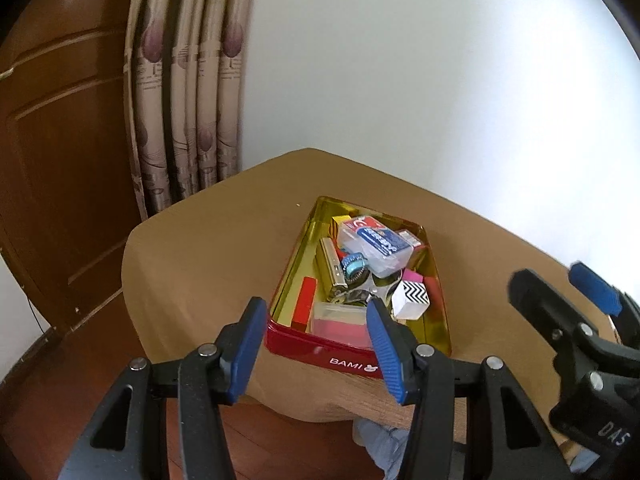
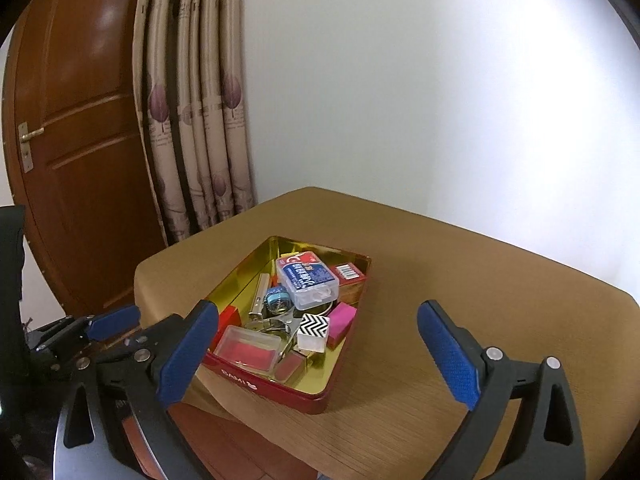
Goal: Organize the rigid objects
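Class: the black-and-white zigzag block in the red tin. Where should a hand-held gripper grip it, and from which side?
Probably from above, closing on the two plain white side faces of the zigzag block. It stands higher than its neighbours near the red tin front, so its upper part is exposed; the pink block crowds one side, so stay high.

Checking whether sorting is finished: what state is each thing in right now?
red tin: lid off, upright on the table, full of small items
clear case with blue label: closed, lying on top of the pile
zigzag block: inside the tin, tilted
pink block: inside the tin
left gripper: open, holding nothing
right gripper: open wide, holding nothing
door: closed
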Demonstrator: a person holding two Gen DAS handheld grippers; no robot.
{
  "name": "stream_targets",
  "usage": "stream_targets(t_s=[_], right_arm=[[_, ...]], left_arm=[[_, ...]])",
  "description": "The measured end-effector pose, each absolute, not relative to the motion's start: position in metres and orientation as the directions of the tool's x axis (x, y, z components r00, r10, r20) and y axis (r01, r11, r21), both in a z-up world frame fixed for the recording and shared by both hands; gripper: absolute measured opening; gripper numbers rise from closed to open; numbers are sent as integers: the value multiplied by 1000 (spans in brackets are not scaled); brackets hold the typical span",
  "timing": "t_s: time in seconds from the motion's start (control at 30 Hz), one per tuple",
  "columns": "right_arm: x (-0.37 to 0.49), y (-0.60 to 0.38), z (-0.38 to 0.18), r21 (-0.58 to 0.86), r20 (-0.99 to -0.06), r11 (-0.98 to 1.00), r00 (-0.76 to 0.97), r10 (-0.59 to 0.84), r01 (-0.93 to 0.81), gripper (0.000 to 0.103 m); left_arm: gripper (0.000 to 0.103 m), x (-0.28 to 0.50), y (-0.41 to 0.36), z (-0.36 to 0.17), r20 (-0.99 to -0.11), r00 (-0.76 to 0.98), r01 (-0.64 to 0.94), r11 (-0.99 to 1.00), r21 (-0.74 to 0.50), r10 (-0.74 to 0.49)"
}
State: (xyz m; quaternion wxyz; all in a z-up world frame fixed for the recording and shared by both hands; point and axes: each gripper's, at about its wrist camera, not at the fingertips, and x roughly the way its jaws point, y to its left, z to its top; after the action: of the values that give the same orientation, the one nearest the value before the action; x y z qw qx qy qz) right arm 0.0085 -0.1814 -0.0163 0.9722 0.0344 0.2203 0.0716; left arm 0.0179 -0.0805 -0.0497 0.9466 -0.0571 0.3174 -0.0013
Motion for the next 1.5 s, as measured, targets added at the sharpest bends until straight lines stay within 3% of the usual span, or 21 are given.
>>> stream_targets(t_s=[0.3, 0.67, 0.73, 0.83, 1.0, 1.3, 1.5], right_arm=[[1, -197, -15, 110, -404, 991, 907, 118, -80, 101], [-2, -209, -22, 116, -422, 992, 902, 94, -50, 101], [-2, -211, -23, 117, -427, 992, 900, 91, -45, 101], [0, -212, -25, 118, -440, 992, 893, 94, -46, 101], [0, -208, -27, 107, -445, 993, 890, 94, -52, 101], [1, -205, -30, 103, -458, 993, 883, 102, -62, 101], [-1, -206, -33, 106, -460, 992, 882, 103, -61, 101]], left_arm=[[53, 15, -73, -43, -589, 808, -61, 993, -103, -12], [54, -8, -83, -13, -460, 877, -131, 990, 51, 140], [78, -16, -87, -6, -406, 900, -134, 988, 79, 155], [83, -18, -90, -1, -377, 917, -98, 990, 99, 128], [83, -12, -91, -5, -419, 907, -12, 997, 75, 43], [83, 0, -82, -16, -496, 868, 3, 1000, 18, 7], [84, 1, -90, -22, -488, 869, -47, 994, 96, 88]])
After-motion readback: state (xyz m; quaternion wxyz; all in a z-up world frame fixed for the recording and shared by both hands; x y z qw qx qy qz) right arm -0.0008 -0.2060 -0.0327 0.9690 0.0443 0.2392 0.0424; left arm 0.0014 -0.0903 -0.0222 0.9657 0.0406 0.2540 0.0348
